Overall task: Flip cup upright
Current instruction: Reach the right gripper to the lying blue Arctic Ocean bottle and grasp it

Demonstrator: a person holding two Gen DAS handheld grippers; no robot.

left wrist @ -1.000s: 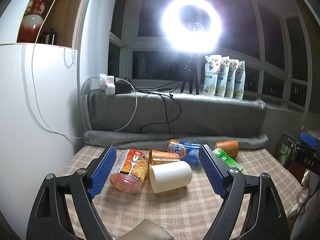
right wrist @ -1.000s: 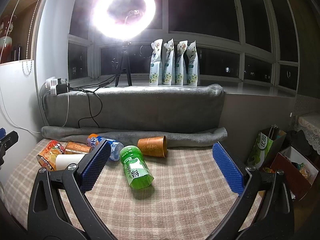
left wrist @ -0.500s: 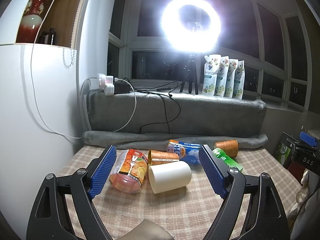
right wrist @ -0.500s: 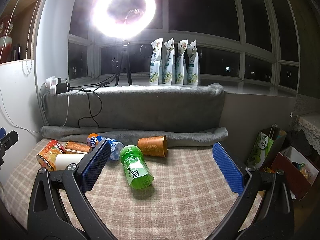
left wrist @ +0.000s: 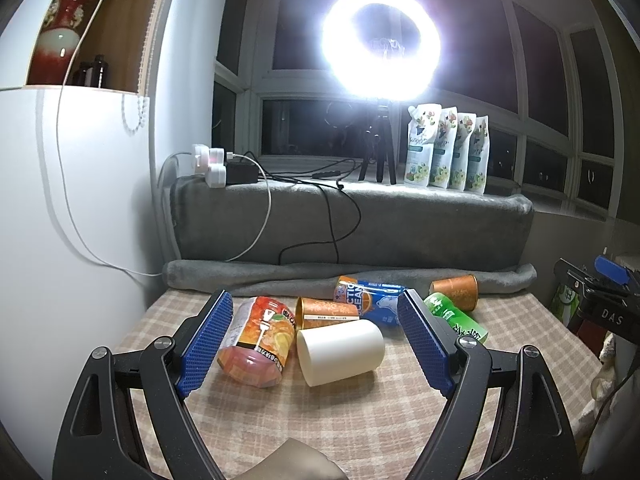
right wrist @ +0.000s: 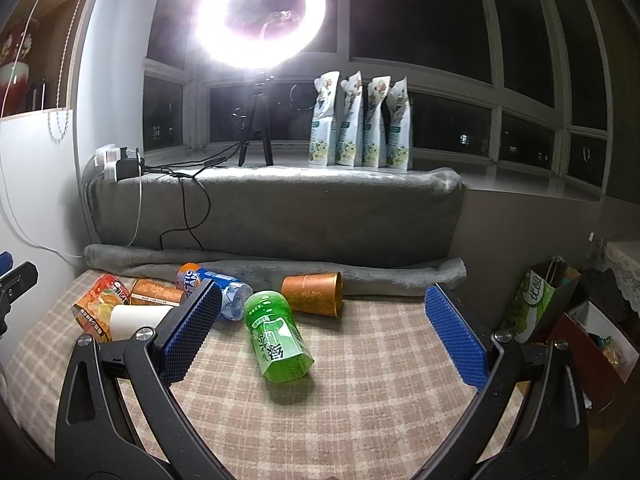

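Note:
A white cup (left wrist: 340, 351) lies on its side on the checked tablecloth (left wrist: 320, 420), its mouth toward the front left. My left gripper (left wrist: 316, 344) is open, with the cup lying between and just beyond its blue pads. The cup also shows in the right wrist view (right wrist: 136, 320), partly hidden behind my left pad. An orange cup (right wrist: 313, 294) lies on its side near the grey blanket roll; it shows in the left wrist view (left wrist: 456, 291) too. Another orange cup (left wrist: 326, 312) lies behind the white one. My right gripper (right wrist: 332, 336) is open and empty above the cloth.
An orange juice bottle (left wrist: 258, 342), a blue bottle (left wrist: 370, 300) and a green bottle (right wrist: 276, 340) lie on the cloth. A grey blanket roll (right wrist: 280, 270) bounds the back. A white cabinet (left wrist: 60, 240) stands left. Bags and a box (right wrist: 560, 320) sit off the right edge.

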